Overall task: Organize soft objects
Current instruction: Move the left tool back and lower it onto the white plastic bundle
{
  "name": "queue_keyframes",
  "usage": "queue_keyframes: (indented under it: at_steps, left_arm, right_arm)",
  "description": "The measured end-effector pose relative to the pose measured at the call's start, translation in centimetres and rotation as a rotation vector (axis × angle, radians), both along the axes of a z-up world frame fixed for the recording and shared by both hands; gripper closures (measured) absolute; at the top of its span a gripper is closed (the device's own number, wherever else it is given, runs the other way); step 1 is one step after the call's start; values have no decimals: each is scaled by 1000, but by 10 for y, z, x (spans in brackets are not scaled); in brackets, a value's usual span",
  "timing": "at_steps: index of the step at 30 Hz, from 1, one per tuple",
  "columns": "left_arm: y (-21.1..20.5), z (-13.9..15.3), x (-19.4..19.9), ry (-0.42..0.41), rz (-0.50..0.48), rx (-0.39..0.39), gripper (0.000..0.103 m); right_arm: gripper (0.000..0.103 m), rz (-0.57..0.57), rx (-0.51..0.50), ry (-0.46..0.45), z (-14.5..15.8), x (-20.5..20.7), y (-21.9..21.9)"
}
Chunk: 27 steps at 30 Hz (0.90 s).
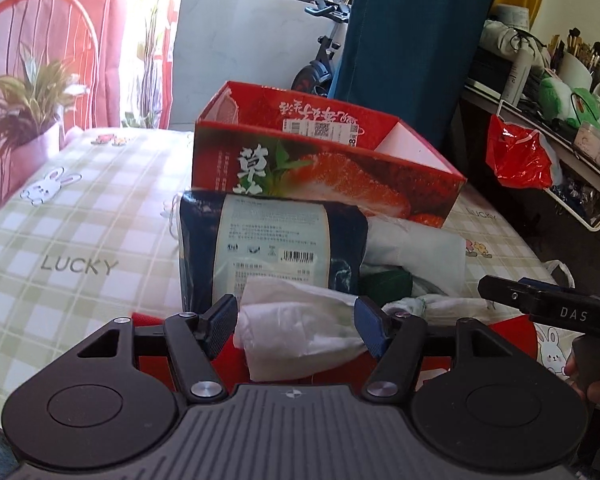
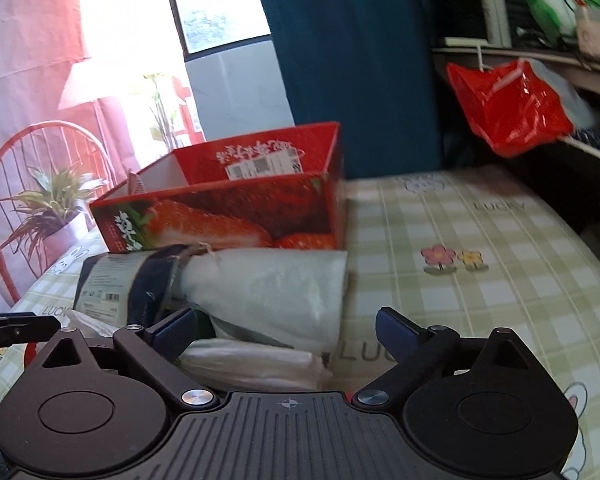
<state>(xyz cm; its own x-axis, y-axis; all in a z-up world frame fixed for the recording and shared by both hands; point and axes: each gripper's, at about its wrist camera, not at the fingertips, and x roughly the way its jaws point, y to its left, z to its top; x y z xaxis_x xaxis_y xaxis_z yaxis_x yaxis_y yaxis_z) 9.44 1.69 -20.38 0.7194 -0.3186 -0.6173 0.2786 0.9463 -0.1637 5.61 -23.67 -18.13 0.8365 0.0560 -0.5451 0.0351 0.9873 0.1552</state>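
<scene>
A pile of soft things lies on the checked tablecloth in front of a red strawberry box [image 1: 324,168]. A dark blue packet with a pale label [image 1: 272,248] leans on a white folded cloth [image 1: 420,248]. My left gripper [image 1: 296,324] is open with a crumpled white plastic bag [image 1: 300,332] between its pads. Red cloth [image 1: 228,360] lies under it. My right gripper [image 2: 286,332] is open over a white bundle [image 2: 256,364] beside the white cloth [image 2: 276,292]. The box [image 2: 228,212] and the blue packet [image 2: 128,280] show behind.
A potted plant [image 1: 32,120] and a red wire chair [image 1: 40,40] stand at the table's left. A red plastic bag [image 1: 520,152] hangs from a cluttered shelf at the right. A teal curtain [image 1: 412,40] hangs behind the box. Bare tablecloth [image 2: 480,260] lies right of the pile.
</scene>
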Motion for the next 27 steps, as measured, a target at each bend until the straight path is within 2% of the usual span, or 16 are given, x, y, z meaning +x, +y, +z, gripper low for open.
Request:
queue_keyframes:
  at_steps: [4, 12, 17, 25, 27]
  left_arm:
    - [-3, -8, 4, 18, 0, 15, 36]
    - [-7, -16, 5, 2, -24, 34, 37]
    - [-7, -17, 5, 8, -31, 17, 37]
    - [-4, -12, 4, -15, -34, -16, 37]
    - [-4, -13, 5, -4, -34, -20, 37]
  right_arm:
    - [11, 13, -14, 38, -9, 3, 3]
    - [14, 69, -48, 86, -21, 11, 14]
    - [16, 62, -29, 116, -25, 15, 11]
    - [21, 79, -57, 120, -31, 17, 11]
    - [25, 88, -63, 121, -32, 17, 12]
